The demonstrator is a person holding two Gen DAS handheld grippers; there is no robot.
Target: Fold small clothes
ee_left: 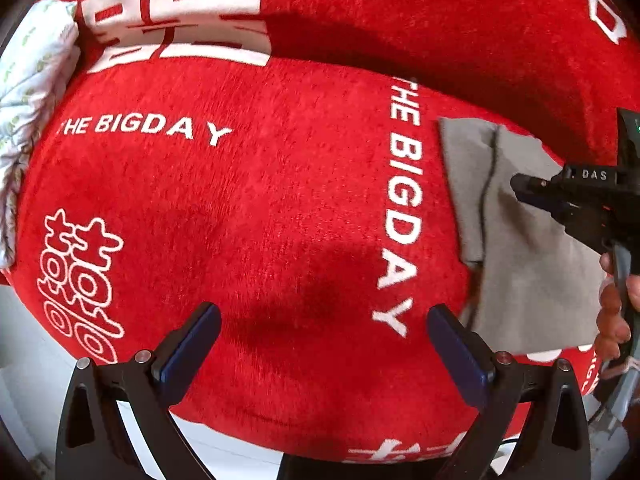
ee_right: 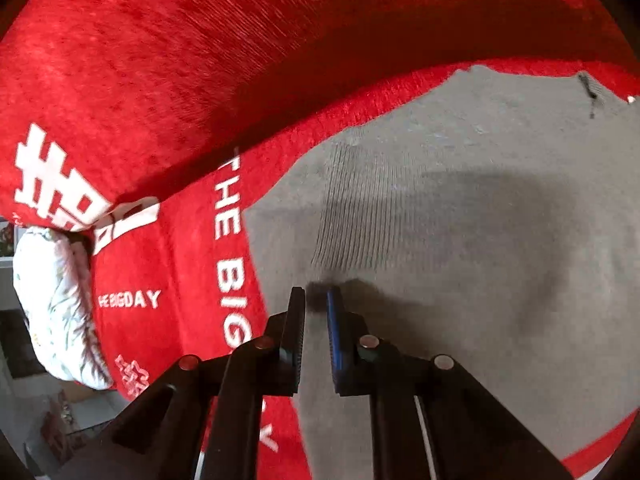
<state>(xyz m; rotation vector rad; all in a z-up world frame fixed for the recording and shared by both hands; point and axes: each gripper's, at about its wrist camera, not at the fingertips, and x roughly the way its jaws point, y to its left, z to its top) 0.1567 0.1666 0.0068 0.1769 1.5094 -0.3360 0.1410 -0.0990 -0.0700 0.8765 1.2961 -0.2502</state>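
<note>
A grey knitted garment lies flat on a red cover printed with white "THE BIG DAY" lettering. My left gripper is open and empty, hovering over bare red cover to the left of the garment. My right gripper hangs just above the grey garment near its left edge, beside a ribbed band; its jaws stand nearly closed with a narrow gap and nothing between them. The right gripper also shows in the left wrist view, over the garment.
A white quilted cushion with a green leaf print sits at the cover's left end, and also shows in the right wrist view. A red backrest rises behind the seat. White floor lies below the front edge.
</note>
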